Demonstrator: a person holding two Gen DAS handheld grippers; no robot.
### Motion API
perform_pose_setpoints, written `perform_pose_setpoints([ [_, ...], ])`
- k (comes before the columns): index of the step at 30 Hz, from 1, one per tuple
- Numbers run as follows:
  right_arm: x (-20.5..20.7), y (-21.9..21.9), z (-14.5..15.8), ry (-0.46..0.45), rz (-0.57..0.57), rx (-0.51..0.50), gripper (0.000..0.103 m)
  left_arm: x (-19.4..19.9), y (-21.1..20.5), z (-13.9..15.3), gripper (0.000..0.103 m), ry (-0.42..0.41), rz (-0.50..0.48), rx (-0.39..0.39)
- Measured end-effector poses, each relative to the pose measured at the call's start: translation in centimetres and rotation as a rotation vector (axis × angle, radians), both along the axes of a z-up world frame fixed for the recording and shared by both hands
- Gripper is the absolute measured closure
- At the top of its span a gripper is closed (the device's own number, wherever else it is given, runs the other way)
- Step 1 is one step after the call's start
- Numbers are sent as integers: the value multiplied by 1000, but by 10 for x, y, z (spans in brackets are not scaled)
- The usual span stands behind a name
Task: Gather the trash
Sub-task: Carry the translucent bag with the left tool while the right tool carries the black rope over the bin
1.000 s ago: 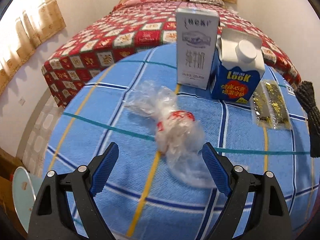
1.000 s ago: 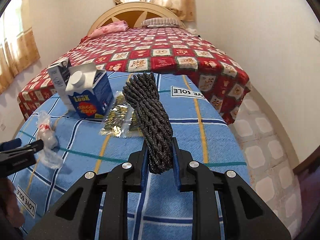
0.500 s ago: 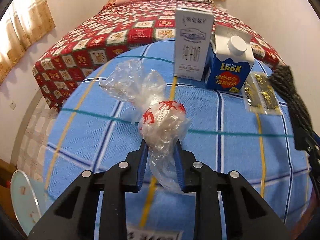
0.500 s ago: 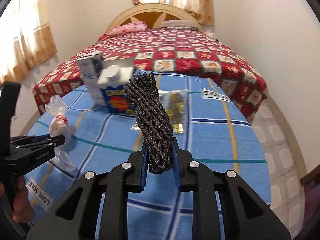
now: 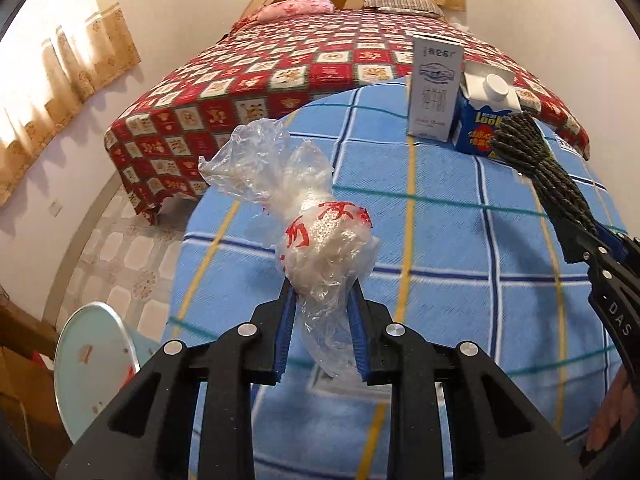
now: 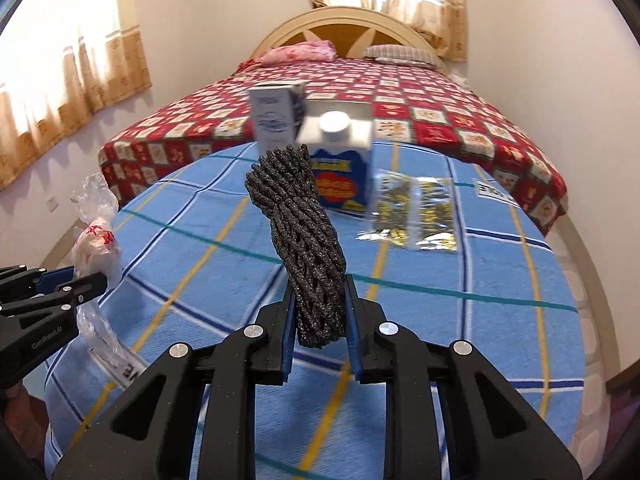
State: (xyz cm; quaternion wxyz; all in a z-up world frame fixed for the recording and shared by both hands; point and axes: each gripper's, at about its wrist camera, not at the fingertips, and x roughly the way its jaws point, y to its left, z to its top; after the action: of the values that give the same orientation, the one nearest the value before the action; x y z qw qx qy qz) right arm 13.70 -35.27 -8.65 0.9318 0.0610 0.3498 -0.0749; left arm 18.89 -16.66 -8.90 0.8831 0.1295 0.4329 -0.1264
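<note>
Left gripper pinched crumpled plastic bag at frame centre, above the tablecloth. Right gripper pinched dark foam net, centre. Risk: the slippery film could slide from the pads; bin lay lower left.

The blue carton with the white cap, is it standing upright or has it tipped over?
Upright. The blue carton stands on its base on the checked cloth, white cap on top, beside the taller white carton.
</note>
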Motion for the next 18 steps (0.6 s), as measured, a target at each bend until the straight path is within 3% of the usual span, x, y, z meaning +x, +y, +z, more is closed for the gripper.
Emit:
perform_pose_setpoints([
  [18, -9, 84, 4, -11, 133, -37, 81, -36, 73, 8, 77, -32, 73, 2],
])
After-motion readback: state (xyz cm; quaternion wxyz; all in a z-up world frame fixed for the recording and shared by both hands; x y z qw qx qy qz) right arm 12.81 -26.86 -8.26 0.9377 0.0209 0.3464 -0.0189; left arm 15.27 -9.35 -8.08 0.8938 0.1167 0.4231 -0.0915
